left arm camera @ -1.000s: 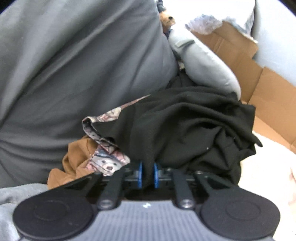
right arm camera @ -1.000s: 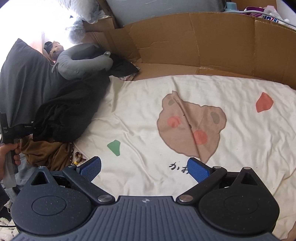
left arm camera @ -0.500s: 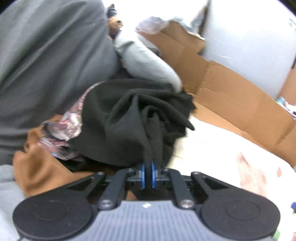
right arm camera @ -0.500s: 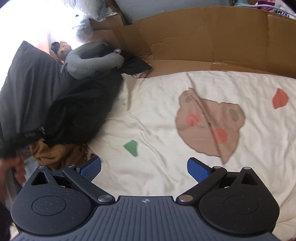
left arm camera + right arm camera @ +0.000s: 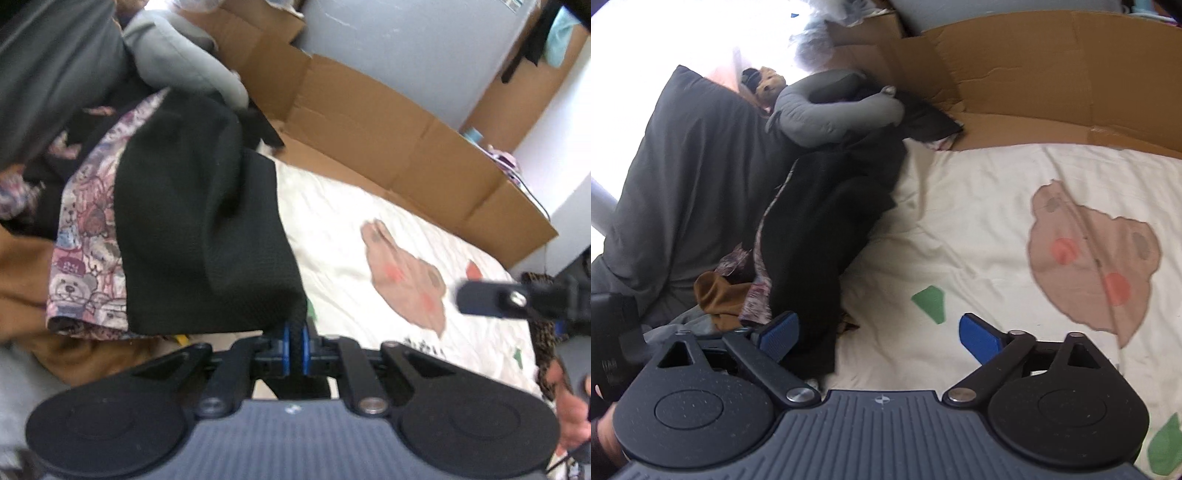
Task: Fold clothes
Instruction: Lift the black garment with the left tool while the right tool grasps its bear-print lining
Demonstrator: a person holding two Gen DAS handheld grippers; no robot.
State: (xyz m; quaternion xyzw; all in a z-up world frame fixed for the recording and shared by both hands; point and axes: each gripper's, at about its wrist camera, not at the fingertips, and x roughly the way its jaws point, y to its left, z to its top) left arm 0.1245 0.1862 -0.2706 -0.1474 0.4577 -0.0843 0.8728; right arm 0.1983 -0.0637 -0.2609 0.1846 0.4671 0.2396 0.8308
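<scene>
My left gripper [image 5: 294,336] is clamped on a corner of the black garment [image 5: 199,236], while my right gripper [image 5: 879,338] is closing with only the cream sheet [image 5: 979,206] ahead between its pads.

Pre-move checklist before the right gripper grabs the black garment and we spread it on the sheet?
1. Left gripper shut on black garment: ok.
2. Right gripper jaws closing, garment edge between them, pads not pressing yet: not ok.
3. Garment free of the pile: not ok, still draped over the bear-print cloth and brown garment.
4. Bare area of the cream sheet for laying out: ok.
5. Which part of the garment each gripper has (hem, collar): cannot tell.
</scene>
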